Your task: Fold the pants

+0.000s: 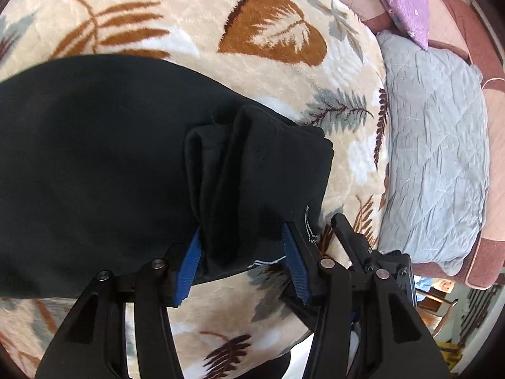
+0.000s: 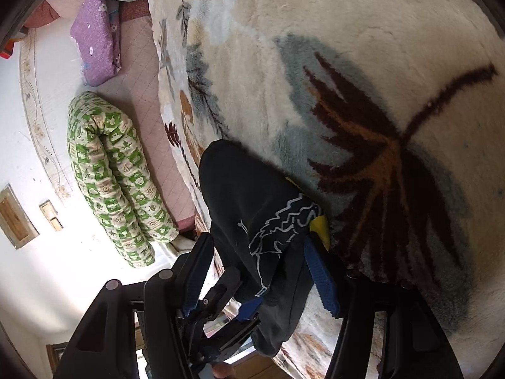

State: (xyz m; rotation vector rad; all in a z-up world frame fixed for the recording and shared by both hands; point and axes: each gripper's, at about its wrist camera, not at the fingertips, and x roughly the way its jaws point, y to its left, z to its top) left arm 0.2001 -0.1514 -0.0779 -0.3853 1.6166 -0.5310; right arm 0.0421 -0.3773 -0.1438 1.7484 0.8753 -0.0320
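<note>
Black pants (image 1: 94, 158) lie spread on a cream leaf-patterned blanket (image 1: 268, 72). My left gripper (image 1: 241, 237) is shut on a bunched fold at their right end; the cloth fills the gap and touches both blue pads. A black finger of the right gripper (image 1: 350, 240) stands just right of it, apart from the cloth. In the right wrist view the pants (image 2: 246, 195), with a white print (image 2: 277, 224) and a yellow patch (image 2: 320, 225), run between the jaws of my right gripper (image 2: 258, 240). Those jaws stand open around the cloth and one left gripper finger (image 2: 224, 287).
A grey quilted cushion (image 1: 435, 145) and a purple pillow (image 1: 407, 3) lie beyond the blanket's right edge. The right wrist view shows the purple pillow (image 2: 94, 41), a green-patterned bolster (image 2: 110, 173) and a white wall (image 2: 38, 252). The bed edge runs just below the grippers.
</note>
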